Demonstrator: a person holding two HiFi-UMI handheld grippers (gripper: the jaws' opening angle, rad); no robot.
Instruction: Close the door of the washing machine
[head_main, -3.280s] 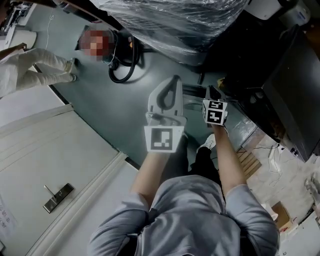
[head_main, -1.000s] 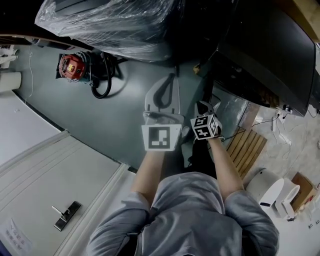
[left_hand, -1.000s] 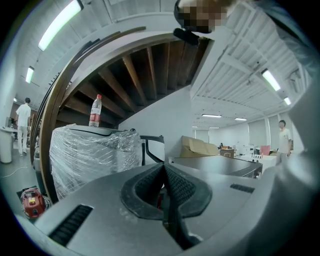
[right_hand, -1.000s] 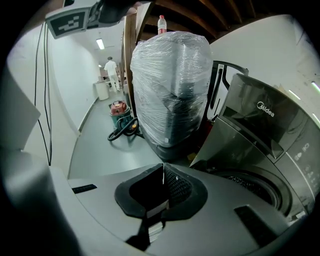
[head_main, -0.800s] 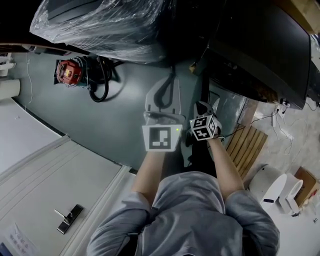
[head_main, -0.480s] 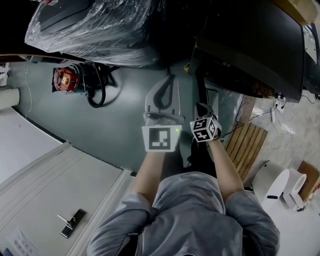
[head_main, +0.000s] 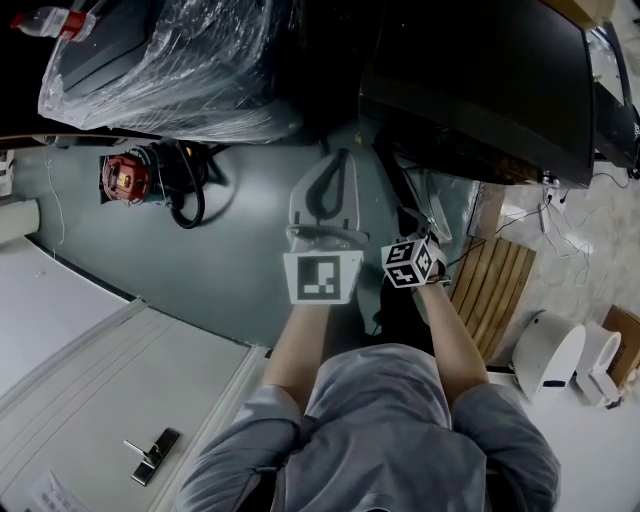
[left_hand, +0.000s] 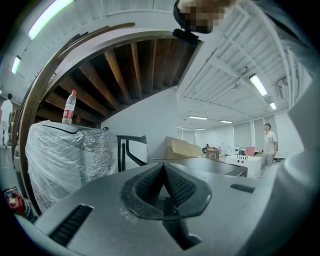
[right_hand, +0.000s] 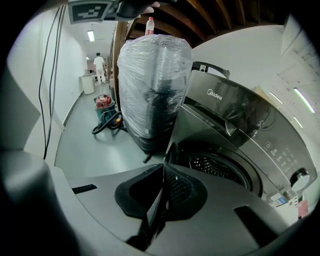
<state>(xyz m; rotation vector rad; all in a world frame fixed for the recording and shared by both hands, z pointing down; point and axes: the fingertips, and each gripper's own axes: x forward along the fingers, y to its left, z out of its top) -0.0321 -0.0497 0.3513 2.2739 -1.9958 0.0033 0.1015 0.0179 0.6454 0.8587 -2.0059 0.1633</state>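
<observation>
From the head view, the scene has swung round over the last few seconds. The washing machine (head_main: 480, 90) now fills the upper right, and the plastic-wrapped appliance (head_main: 170, 70) has slid to the upper left, with a red vacuum (head_main: 125, 178) on the floor beside it. The person has evidently turned toward the machine, so this reads as the approach, with no contact made yet. The left gripper (head_main: 340, 160) and right gripper (head_main: 408, 218) are held out in front of the body as before, side by side above bare floor and near the machine's front. From above the door cannot be picked out for certain. The left gripper view shows its jaws pressed together with nothing between them. Past them stands a dark-framed panel (left_hand: 131, 150), probably the door swung out, between the wrapped appliance and the machine's flat grey top. A bottle (left_hand: 68, 107) stands on the wrapping. The right gripper view gives what the other two lack: the machine's front, with the drum opening (right_hand: 220, 167) uncovered just beyond the jaws. So the door is still open and the closing push is yet to come. These jaws are also together and hold nothing.
</observation>
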